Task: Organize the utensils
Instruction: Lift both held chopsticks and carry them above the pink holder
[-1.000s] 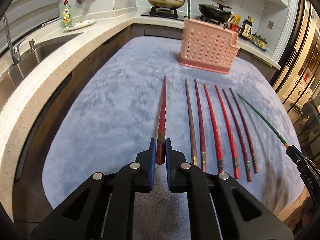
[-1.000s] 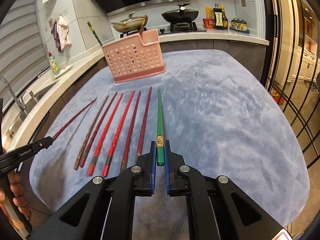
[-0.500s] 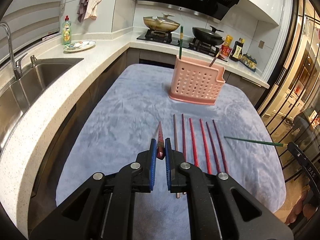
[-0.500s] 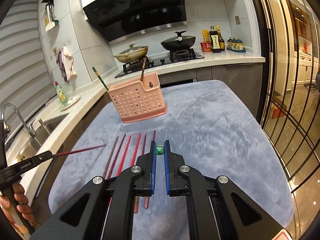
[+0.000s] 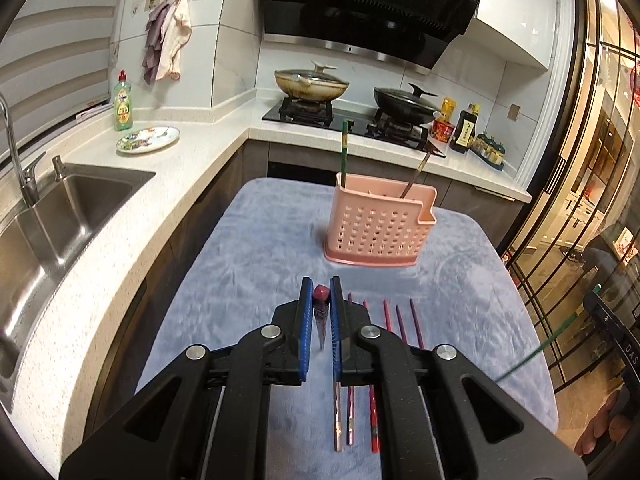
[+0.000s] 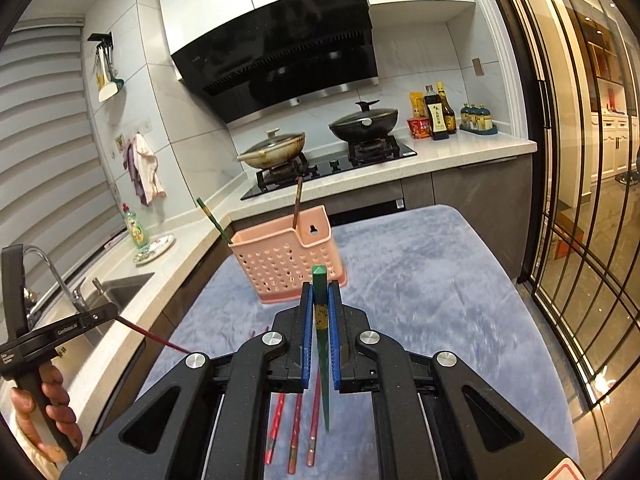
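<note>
We hold chopsticks clear above the soft blue plush-covered table (image 5: pixel 256 240).
Left gripper (image 5: pixel 321 300) clamps a dark red chopstick (image 5: pixel 321 320); right gripper (image 6: pixel 320 308) clamps a green chopstick (image 6: pixel 322 344); perforated pink plastic basket (image 5: pixel 376 232) ahead.

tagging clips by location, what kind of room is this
A home kitchen, by the look of it. A gas hob with two lidded pans sits under a black range hood, a steel sink is set into the pale counter, and sauce bottles stand beside the hob.
</note>
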`<state>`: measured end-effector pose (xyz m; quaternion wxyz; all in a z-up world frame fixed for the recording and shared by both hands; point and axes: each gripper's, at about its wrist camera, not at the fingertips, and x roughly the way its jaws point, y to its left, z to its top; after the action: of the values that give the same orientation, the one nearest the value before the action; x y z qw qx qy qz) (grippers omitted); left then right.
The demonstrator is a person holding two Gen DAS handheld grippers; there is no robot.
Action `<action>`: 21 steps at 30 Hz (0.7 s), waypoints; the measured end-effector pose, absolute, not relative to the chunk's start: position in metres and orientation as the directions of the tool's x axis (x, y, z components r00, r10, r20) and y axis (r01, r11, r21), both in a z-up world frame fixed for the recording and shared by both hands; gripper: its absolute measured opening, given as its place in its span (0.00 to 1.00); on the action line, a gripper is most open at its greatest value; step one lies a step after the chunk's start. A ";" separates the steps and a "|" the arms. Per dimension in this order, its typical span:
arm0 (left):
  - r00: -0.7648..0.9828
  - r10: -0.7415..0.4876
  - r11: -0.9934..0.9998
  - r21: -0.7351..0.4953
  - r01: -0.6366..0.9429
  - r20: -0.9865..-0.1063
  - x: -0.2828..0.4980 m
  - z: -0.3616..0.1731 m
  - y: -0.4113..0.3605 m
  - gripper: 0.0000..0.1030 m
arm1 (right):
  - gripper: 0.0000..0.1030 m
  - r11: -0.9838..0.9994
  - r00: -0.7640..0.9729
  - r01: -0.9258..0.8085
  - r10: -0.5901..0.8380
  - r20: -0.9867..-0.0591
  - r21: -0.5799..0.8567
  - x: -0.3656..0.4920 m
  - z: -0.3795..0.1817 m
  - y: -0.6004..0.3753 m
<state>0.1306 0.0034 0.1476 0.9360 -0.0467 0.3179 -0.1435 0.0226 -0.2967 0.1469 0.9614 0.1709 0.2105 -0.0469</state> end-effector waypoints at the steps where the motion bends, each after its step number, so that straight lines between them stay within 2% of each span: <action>1: 0.760 -0.301 0.954 -0.179 0.242 -0.576 0.133 0.151 0.002 0.08 | 0.07 0.937 0.910 0.156 -0.013 -0.414 0.314 0.025 0.150 -0.298; 9: 0.808 -0.308 0.951 -0.169 0.258 -0.502 0.157 0.198 -0.013 0.08 | 0.07 0.933 0.937 0.128 -0.002 -0.350 0.338 0.058 0.179 -0.304; 21: 0.901 -0.294 0.952 -0.187 0.244 -0.320 0.231 0.287 -0.046 0.08 | 0.07 0.941 0.979 0.066 0.004 -0.204 0.333 0.163 0.254 -0.311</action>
<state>0.2310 -0.0460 0.2865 0.9723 -0.0712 0.1746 -0.1385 0.1626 -0.3114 0.2542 0.9799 0.1714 0.1011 -0.0159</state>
